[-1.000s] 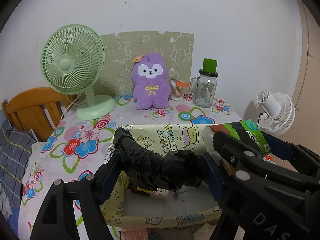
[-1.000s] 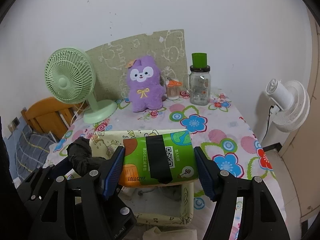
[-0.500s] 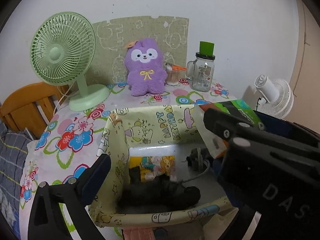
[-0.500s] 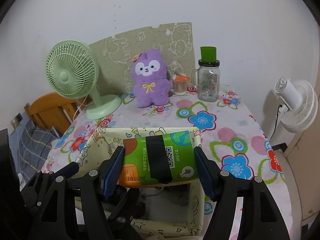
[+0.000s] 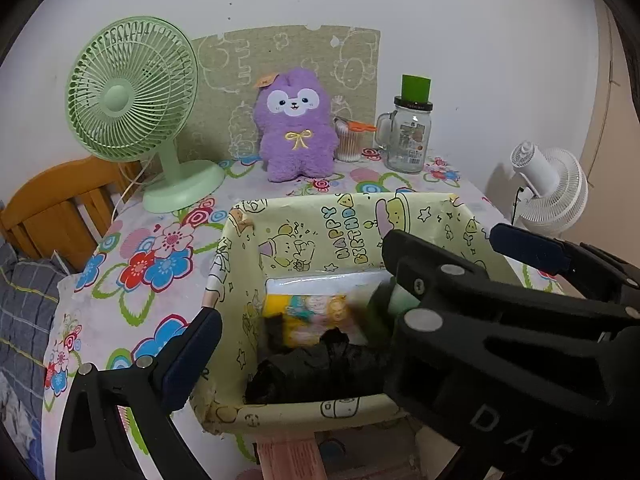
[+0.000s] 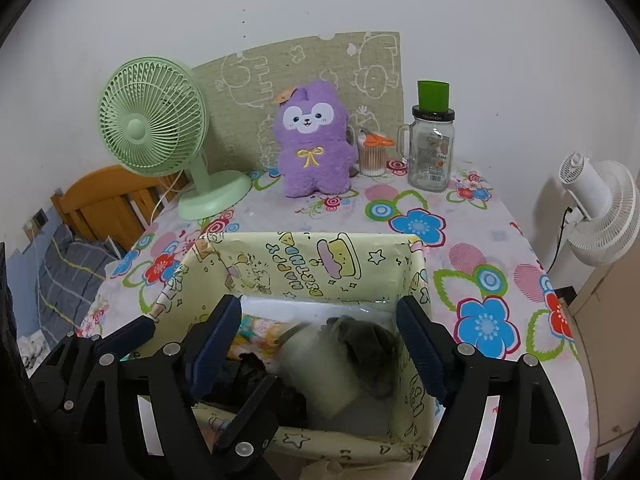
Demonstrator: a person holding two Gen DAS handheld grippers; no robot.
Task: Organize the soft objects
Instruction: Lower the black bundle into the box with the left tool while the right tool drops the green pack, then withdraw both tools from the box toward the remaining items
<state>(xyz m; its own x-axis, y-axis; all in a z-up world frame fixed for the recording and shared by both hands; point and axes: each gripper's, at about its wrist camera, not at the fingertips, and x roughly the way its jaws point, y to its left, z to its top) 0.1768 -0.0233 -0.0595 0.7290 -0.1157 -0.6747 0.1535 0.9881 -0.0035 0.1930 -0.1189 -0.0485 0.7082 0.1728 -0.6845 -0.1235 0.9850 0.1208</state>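
Observation:
A yellow cartoon-print box (image 5: 224,276) (image 6: 416,276) stands on the flowered table. Inside lie a black crumpled bundle (image 5: 320,368) (image 6: 248,364), a yellow printed pack (image 5: 316,316) and a blurred pale-green tissue pack (image 6: 320,368) dropping in. My left gripper (image 5: 320,320) is open and empty above the box. My right gripper (image 6: 320,344) is open over the box, the tissue pack loose between its fingers. A purple plush toy (image 5: 296,124) (image 6: 314,140) sits upright at the back of the table.
A green desk fan (image 5: 136,108) (image 6: 160,140) stands at the back left. A glass jar with a green lid (image 5: 410,128) (image 6: 432,144) and a cup of cotton swabs (image 6: 372,156) stand at the back right. A wooden chair (image 5: 52,208) is to the left, a white fan (image 6: 600,204) to the right.
The left gripper opened and dropped the black bundle into the box. The right gripper then opened and let go of the green tissue pack, which falls into the box.

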